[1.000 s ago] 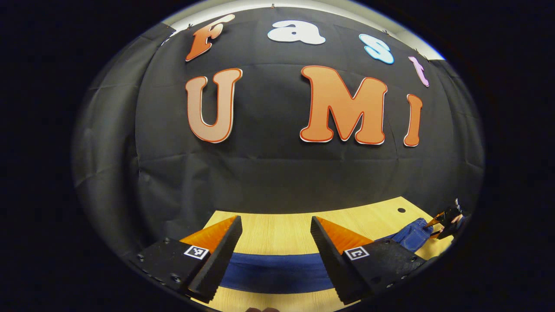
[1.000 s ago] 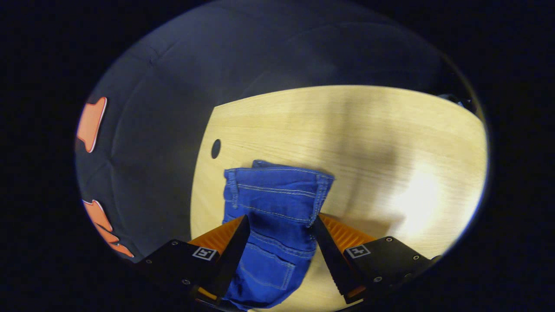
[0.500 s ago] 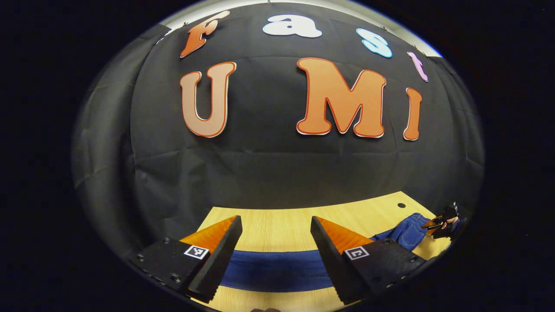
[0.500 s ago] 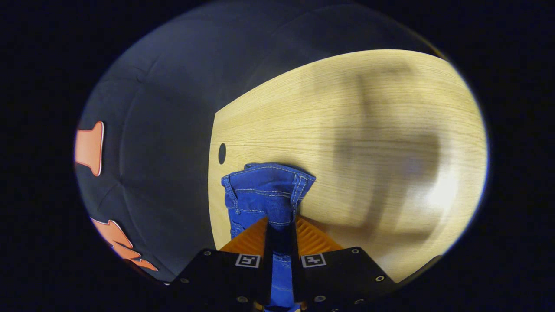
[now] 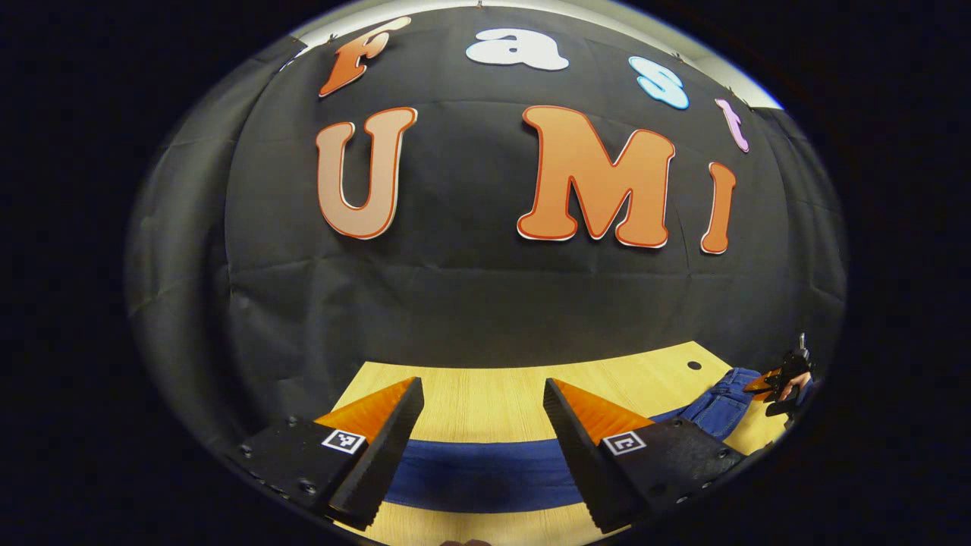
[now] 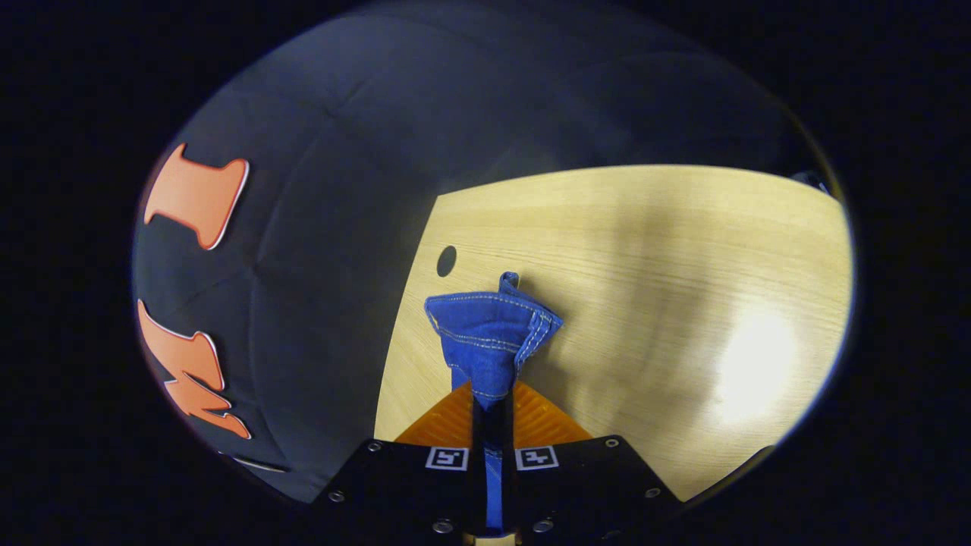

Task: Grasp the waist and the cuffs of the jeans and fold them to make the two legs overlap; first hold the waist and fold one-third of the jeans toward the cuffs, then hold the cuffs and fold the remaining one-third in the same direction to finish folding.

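Two claws, one pair of jeans, one bench. Right claw, low centre of the right gripper view: fingers pressed together on denim, pinching the waist end of the jeans. Waistband bunches up just above the tips, a belt loop sticking out at its top. Beyond it, the pale wood bench with one dark round hole near its left edge; booth wall behind.

Left claw, bottom of the left gripper view: fingers spread wide, gripping nothing. A flat blue band of the jeans lies across the bench between and under the fingers; whether this is the cuff end, cannot tell. At the lower right of this frame the denim runs on to the other claw, held by a hand.

Judgement: first step in hand, waist gripped, cuffs not yet. Next move calls for the left claw to drop and close on the cloth below it, so both ends lift together and the legs can be laid over each other.
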Tool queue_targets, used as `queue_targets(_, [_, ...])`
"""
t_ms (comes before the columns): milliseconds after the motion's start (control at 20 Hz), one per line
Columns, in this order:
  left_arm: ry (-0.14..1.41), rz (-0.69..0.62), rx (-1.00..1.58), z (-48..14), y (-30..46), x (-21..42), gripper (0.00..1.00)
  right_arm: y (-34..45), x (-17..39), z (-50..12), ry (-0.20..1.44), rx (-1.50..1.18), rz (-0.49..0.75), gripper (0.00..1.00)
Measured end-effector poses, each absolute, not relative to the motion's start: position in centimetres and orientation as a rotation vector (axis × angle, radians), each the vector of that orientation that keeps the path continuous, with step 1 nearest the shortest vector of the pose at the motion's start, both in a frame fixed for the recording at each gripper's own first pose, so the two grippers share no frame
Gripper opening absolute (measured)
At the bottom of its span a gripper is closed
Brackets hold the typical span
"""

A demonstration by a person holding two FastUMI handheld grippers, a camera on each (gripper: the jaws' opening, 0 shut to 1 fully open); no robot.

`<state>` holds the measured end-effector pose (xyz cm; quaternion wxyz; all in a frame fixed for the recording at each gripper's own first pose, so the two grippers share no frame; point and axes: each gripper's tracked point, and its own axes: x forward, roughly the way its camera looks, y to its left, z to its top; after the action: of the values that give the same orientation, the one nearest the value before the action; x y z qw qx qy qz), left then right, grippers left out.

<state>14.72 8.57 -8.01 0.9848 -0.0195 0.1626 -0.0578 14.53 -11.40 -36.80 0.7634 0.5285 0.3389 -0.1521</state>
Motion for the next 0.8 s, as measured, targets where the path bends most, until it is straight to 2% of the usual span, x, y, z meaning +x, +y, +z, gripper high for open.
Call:
queue_targets(500, [0.319,-0.08,-0.097,-8.4,12.9,13.4,0.97,-4.5,14.7,-27.6,0.67,0.954,-0.197,0.08])
queue_targets(800, [0.329,-0.039,-0.129,-9.5,16.5,12.1,0.97,2.6,13.5,-22.4,0.658,0.807,-0.046,0.08])
